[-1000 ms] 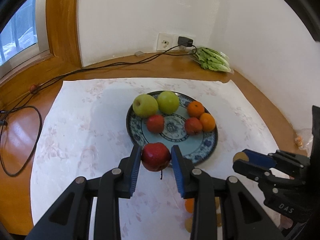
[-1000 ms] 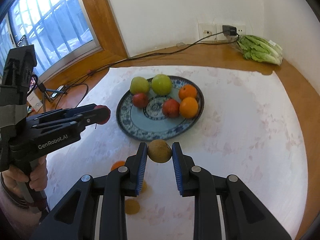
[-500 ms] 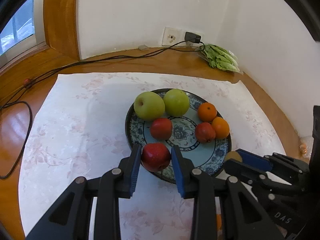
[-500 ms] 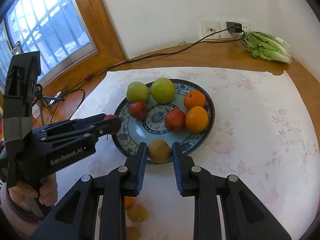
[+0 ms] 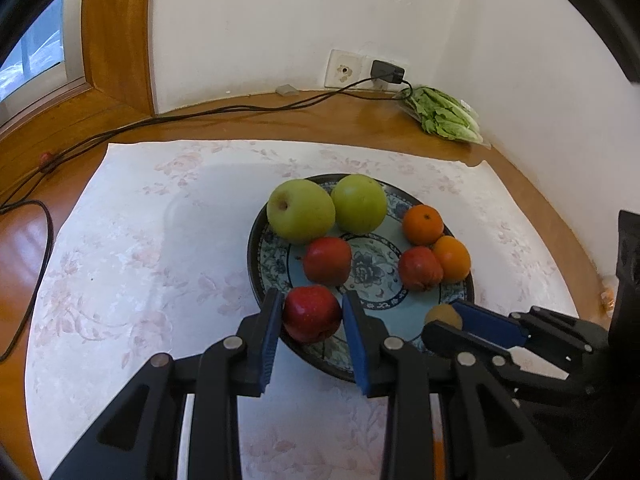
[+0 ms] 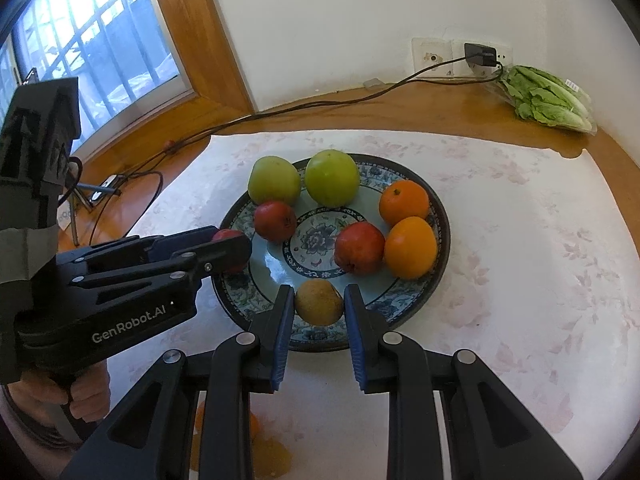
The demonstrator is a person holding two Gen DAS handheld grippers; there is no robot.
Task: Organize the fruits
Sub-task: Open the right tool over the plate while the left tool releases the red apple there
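Observation:
A blue patterned plate (image 5: 460, 284) (image 6: 438, 216) on a white floral cloth holds two green apples (image 5: 300, 210), two red apples (image 5: 327, 260) and two oranges (image 5: 423, 224). My left gripper (image 5: 311, 316) is shut on a red apple (image 5: 312, 313) over the plate's near left rim; it also shows in the right wrist view (image 6: 228, 248). My right gripper (image 6: 318, 304) is shut on a small brown pear (image 6: 319, 301) over the plate's near rim; the pear also shows in the left wrist view (image 5: 442, 315).
A bag of lettuce (image 5: 444, 116) (image 6: 548, 98) lies at the far right by the wall socket (image 5: 344, 69). A black cable (image 5: 200, 114) runs along the wooden sill. Orange fruit (image 6: 250, 428) lies on the cloth under my right gripper. A window (image 6: 92, 52) is at the left.
Both grippers moved forward with their fruit, from over the cloth to over the plate's near rim. The fruits on the plate did not move.

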